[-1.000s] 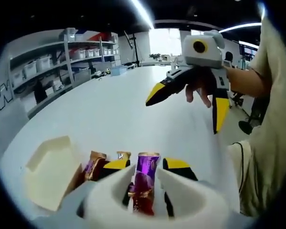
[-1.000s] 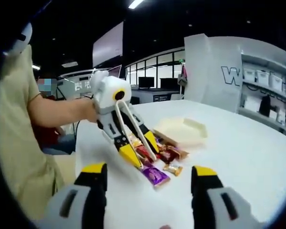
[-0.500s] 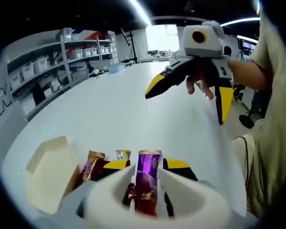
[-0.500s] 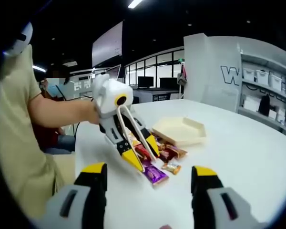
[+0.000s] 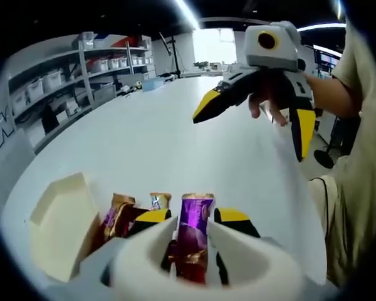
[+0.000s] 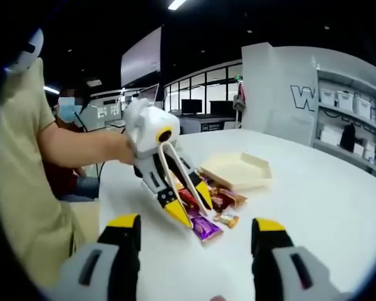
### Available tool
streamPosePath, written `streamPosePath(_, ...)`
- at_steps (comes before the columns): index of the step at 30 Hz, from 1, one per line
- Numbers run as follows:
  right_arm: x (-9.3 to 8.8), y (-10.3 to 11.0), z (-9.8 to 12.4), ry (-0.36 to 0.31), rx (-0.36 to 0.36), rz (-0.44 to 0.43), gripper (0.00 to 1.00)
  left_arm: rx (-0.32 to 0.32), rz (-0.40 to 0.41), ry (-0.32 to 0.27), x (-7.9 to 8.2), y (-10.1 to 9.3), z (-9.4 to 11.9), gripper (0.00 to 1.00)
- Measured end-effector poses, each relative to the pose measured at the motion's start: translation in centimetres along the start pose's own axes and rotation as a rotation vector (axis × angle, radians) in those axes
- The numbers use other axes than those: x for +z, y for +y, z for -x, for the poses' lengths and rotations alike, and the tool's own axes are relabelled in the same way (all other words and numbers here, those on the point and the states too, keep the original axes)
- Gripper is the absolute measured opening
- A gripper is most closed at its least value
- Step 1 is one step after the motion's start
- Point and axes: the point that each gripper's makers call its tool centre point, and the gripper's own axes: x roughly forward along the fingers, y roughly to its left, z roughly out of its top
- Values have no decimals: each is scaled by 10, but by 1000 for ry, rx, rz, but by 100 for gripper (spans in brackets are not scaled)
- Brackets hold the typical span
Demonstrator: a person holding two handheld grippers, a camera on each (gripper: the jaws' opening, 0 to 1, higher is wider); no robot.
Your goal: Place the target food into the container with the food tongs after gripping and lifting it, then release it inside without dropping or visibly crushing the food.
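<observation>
My left gripper (image 5: 194,216) is shut on white food tongs (image 5: 144,251), whose two arms straddle a purple wrapped snack bar (image 5: 193,229) on the white table. In the right gripper view the left gripper (image 6: 189,202) points down at the snack pile, its tongs (image 6: 187,175) reaching the purple bar (image 6: 205,227). A cream container (image 5: 56,219) lies open just left of the snacks, also seen as the cream container (image 6: 238,169) behind them. My right gripper (image 6: 195,232) is open with nothing in it; it hovers as the right gripper (image 5: 250,125) high over the table.
Maroon wrapped snacks (image 5: 116,216) and a small gold candy (image 5: 158,200) lie between the purple bar and the container. The person's arm and beige shirt (image 6: 25,175) are on one side. Shelving with bins (image 5: 69,81) lines the far wall. The white table (image 5: 150,138) stretches ahead.
The left gripper with the tongs has dipped and tilted slightly closer over the purple bar. The right gripper has stayed open and nearly still.
</observation>
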Motion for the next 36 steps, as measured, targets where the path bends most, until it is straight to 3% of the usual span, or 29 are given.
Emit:
streamPosePath(19, 2, 2, -1, 6, 10, 9, 70, 1, 110, 20, -7, 5, -3, 26)
streamPosePath(36, 4, 5, -1, 4, 12, 16, 68, 5, 116, 36, -8, 3, 0, 24)
